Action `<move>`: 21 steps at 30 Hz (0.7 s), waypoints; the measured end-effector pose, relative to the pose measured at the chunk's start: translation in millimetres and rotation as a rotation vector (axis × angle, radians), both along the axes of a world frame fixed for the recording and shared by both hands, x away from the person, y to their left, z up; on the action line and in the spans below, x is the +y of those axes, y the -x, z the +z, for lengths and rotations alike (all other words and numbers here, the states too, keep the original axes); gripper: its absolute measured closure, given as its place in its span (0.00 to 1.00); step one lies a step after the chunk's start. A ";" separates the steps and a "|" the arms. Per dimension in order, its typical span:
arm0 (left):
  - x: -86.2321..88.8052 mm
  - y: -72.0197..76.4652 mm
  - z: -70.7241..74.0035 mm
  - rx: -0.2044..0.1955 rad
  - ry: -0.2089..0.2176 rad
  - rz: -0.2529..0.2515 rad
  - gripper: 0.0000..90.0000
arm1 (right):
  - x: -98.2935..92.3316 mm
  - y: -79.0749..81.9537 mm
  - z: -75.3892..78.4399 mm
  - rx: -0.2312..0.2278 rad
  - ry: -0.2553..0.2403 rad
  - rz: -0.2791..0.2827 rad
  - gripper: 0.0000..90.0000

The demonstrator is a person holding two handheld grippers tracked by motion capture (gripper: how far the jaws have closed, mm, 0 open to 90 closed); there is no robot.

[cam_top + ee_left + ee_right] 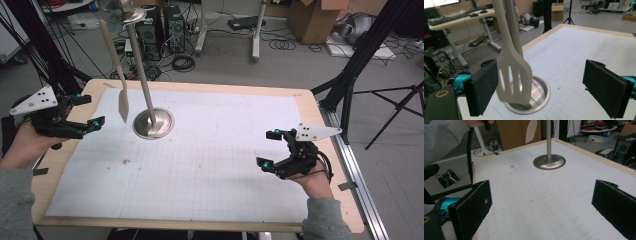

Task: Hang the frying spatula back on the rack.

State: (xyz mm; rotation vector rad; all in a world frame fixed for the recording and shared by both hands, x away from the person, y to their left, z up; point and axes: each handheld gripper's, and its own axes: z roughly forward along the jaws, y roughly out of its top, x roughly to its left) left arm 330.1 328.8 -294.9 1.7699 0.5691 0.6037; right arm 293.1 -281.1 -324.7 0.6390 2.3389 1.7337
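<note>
Both grippers are held with jaws apart, nothing clamped. Left gripper (82,112) is held at the worktop's (210,90) left edge, near a hanging spatula (122,102) just beside the stand (154,123). Right gripper (270,149) is held low, well apart, near the right edge.

Spatula (116,65) hangs left of the stand (153,123).

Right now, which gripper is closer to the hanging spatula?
The left gripper: its open jaws face the slotted spatula beside the metal stand. The right gripper stays far across the table.
</note>
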 end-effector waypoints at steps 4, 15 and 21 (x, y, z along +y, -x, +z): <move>-2.0 9.1 -4.5 -0.007 0.003 -0.007 0.15 | 0.7 -0.6 -0.5 0.000 0.001 0.000 0.02; -7.3 28.0 -23.3 0.002 -0.004 -0.013 0.15 | 2.9 -1.5 -0.6 -0.001 -0.009 0.009 0.02; -7.4 35.4 -31.7 0.018 0.015 -0.020 0.15 | 6.9 -2.4 0.1 -0.001 -0.006 0.018 0.02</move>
